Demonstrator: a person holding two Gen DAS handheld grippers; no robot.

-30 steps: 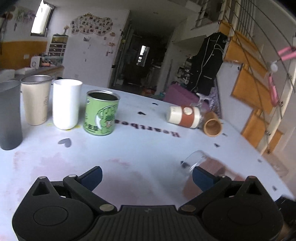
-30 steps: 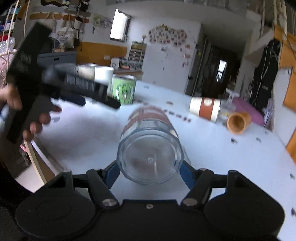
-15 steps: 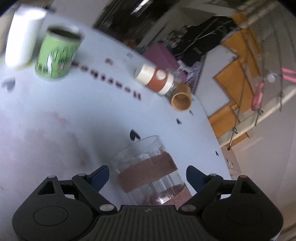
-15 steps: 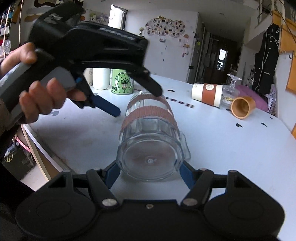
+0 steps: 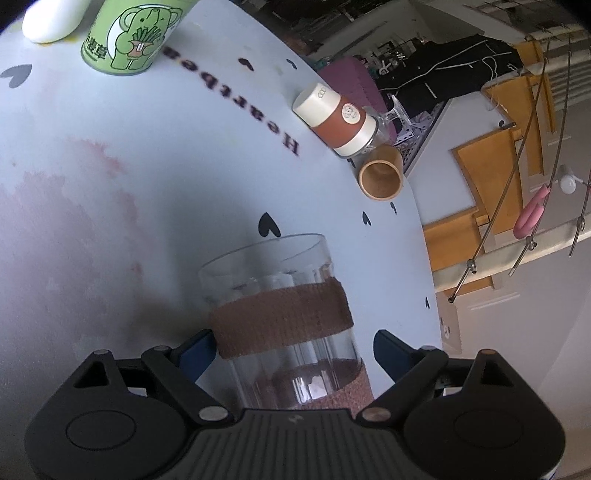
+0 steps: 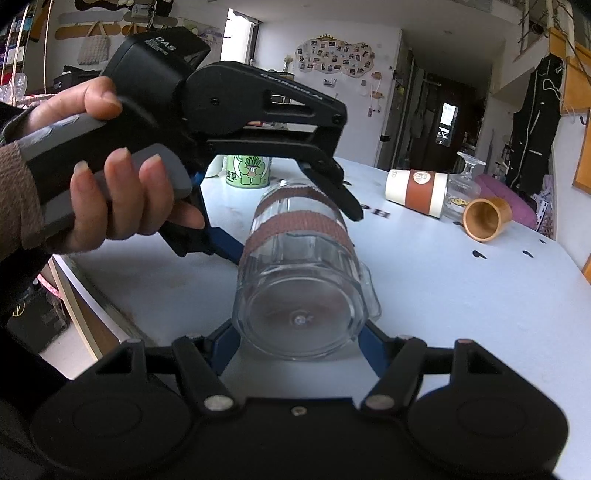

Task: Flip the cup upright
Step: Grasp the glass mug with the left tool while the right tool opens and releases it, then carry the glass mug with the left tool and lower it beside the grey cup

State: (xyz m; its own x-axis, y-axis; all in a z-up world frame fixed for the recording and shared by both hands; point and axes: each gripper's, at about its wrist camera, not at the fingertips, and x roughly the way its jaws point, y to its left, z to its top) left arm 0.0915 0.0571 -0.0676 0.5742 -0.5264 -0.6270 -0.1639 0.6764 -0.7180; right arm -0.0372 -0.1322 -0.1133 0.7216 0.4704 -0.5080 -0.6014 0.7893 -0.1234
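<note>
A clear glass cup [image 6: 299, 280] with two brown cork bands lies on its side on the white table [image 6: 461, 295], base toward the right wrist camera. My right gripper [image 6: 297, 347] is shut on its base end. My left gripper [image 5: 291, 350] is open, its blue fingers on either side of the same cup [image 5: 284, 317] near the banded middle, with a gap on the right side. In the right wrist view the left gripper [image 6: 295, 221] comes in from the left over the cup, held by a hand.
A white and brown paper cup [image 6: 415, 192], a stemmed glass [image 6: 461, 184] and a wooden cup [image 6: 484, 219] lie on their sides at the back right. A green elephant can [image 5: 129, 40] and a white cup [image 5: 51, 18] stand upright at the back left. The table's near edge [image 6: 88, 280] is at left.
My left gripper has swung in and tilted over the glass cup, its fingers now straddling it. My right gripper keeps its hold on the cup's base.
</note>
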